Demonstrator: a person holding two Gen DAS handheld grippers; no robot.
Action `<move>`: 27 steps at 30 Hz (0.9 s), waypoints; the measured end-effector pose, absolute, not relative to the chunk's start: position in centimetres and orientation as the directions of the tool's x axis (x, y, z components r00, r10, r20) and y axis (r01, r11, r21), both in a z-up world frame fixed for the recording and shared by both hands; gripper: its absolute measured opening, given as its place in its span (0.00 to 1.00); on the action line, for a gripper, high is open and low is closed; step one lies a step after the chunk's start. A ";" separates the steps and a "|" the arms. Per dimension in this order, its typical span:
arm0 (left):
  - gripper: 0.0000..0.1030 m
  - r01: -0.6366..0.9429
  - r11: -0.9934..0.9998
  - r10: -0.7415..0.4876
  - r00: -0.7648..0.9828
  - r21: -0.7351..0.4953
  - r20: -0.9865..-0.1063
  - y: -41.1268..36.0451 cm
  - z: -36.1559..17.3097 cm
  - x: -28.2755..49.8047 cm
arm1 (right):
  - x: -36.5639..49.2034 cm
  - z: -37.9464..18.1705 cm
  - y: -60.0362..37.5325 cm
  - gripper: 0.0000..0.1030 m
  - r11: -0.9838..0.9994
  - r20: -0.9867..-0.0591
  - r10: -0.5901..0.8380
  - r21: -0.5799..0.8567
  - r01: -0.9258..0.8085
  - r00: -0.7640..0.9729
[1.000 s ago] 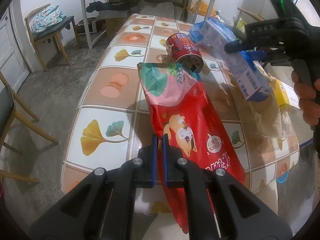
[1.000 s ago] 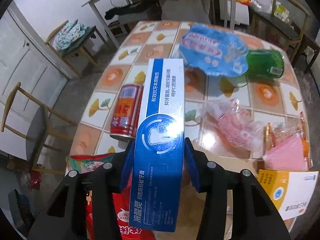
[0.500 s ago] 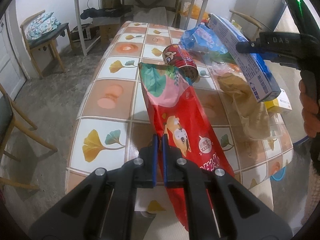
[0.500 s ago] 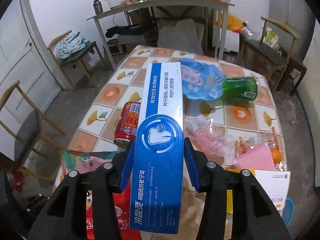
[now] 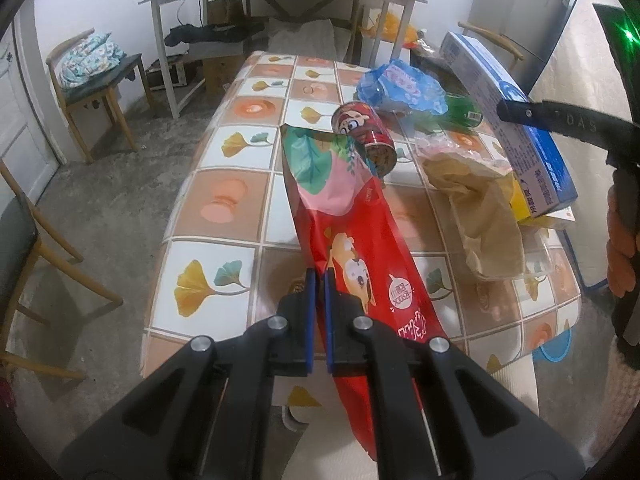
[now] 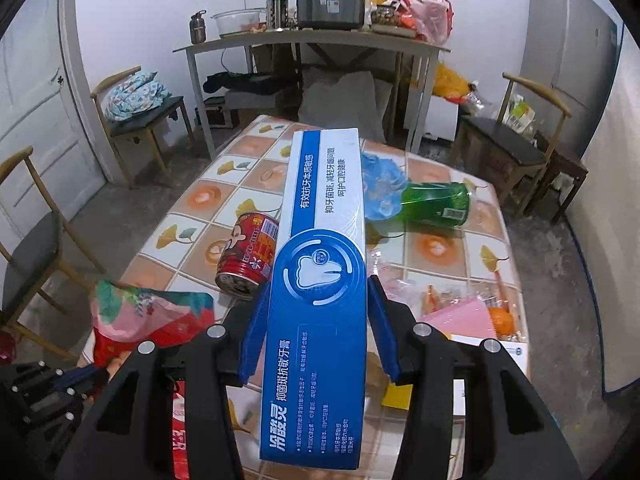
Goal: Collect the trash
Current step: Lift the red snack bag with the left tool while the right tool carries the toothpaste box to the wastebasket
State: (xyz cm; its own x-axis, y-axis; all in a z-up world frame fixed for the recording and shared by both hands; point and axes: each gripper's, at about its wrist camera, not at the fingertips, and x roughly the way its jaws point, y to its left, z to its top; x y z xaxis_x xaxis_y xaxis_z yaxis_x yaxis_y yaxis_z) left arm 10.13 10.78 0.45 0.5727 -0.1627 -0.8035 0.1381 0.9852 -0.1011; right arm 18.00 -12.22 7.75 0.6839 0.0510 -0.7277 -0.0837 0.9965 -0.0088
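The left tool [image 5: 317,280], a black two-finger clamp with blue pads, points steeply downward, its jaws pinched nearly together on the edge of a long red foil snack bag [image 5: 352,236]. The right tool [image 6: 316,304], of the same make, also tilts downward; its blue pads [image 6: 256,332] press on both sides of a long blue-and-white cardboard toothpaste box [image 6: 320,288]. In the left wrist view, the person's hand [image 5: 622,248] wraps the right tool's black handle at the right edge.
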 end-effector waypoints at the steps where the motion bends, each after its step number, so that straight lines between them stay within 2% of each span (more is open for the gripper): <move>1: 0.03 0.136 0.986 -0.158 0.577 -0.096 -0.801 10.7 0.6 10.0 | 17.8 7.8 -12.3 0.45 0.996 -0.725 0.051 -0.010 -0.084 0.687; 19: 0.02 0.072 0.996 -0.086 0.653 -0.052 -0.753 10.3 3.9 7.7 | 14.0 9.6 -14.4 0.45 0.995 -0.659 0.027 -0.055 -0.084 0.752; 24: 0.02 0.067 0.996 -0.090 0.702 -0.061 -0.706 10.8 6.7 6.4 | 12.5 10.4 -16.1 0.45 0.996 -0.637 0.066 0.000 -0.086 0.768; 27: 0.02 0.108 0.993 -0.108 0.758 -0.039 -0.643 10.0 9.7 5.5 | 11.0 11.2 -18.5 0.45 0.995 -0.617 0.103 0.073 -0.074 0.780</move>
